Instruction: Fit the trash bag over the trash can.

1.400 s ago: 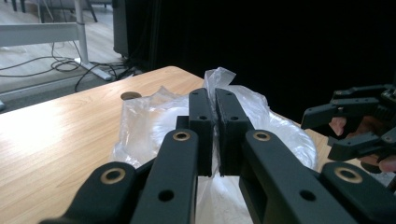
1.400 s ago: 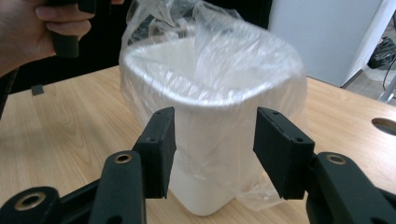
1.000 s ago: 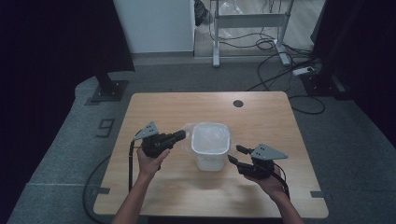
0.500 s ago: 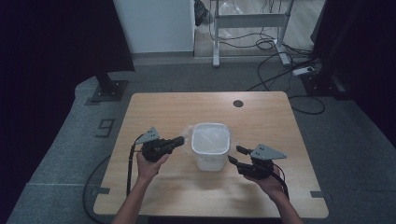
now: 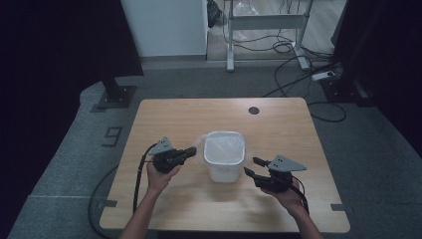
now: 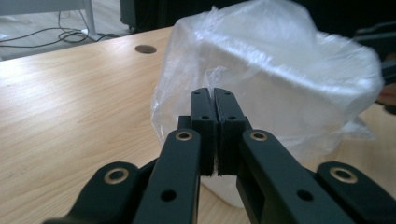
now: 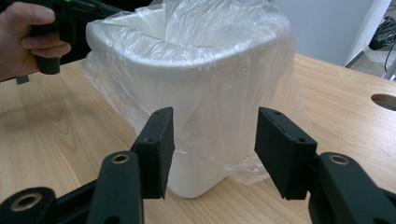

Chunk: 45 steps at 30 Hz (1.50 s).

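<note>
A white bin (image 5: 225, 155) lined with a clear plastic bag (image 7: 219, 70) stood upright near the middle of the worktop (image 5: 164, 112), between the two hands, with the bag's loose skirt draped down over its outer walls. The left tool (image 5: 190, 152) lay level just beside the bin's left wall, pointing across at it, its jaws pressed together; in the left gripper view the bag film sat right at the closed tips, though whether a fold was caught between them could not be told. The right tool (image 5: 253, 167) waited close off the bin's right side, a little nearer the person, jaws spread and empty, aimed at the wall where the bag hung. The left was judged nearer for any pull on the film. Both forearms reached in low, wrists level.
</note>
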Each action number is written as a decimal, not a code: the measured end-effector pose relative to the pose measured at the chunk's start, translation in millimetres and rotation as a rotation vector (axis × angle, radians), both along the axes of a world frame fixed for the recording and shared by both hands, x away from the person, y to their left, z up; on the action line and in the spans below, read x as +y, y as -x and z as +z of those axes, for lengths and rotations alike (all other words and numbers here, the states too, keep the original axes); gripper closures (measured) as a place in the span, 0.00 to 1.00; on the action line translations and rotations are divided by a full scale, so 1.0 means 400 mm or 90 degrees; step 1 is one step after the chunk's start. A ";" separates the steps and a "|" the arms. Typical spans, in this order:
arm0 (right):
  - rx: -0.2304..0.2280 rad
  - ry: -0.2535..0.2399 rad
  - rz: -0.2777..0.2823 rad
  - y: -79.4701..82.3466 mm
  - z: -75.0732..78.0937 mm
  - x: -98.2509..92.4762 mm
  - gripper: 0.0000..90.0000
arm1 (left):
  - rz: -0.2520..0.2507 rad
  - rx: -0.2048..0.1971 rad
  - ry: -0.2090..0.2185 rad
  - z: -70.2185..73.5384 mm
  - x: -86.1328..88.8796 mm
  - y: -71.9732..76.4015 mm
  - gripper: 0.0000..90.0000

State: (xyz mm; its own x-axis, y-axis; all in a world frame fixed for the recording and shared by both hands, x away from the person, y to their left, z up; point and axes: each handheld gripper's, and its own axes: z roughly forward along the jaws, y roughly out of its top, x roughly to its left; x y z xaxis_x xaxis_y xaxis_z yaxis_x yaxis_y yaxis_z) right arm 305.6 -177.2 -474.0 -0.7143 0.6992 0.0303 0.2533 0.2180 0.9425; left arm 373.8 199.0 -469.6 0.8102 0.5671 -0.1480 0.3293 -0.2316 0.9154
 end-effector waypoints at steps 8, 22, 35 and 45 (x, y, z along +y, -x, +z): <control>0.007 0.003 0.000 0.000 -0.010 0.001 0.52 | 0.007 0.034 -0.022 -0.027 -0.013 -0.023 0.98; 0.016 0.014 0.008 -0.009 -0.028 0.015 0.52 | 0.004 0.081 -0.032 -0.060 -0.023 -0.063 0.94; 0.011 0.014 0.012 -0.006 -0.030 0.021 0.51 | -0.004 0.018 0.039 0.030 0.048 -0.045 0.42; 0.013 0.016 0.014 -0.007 -0.032 0.023 0.51 | -0.004 0.030 0.047 0.091 0.037 -0.106 0.41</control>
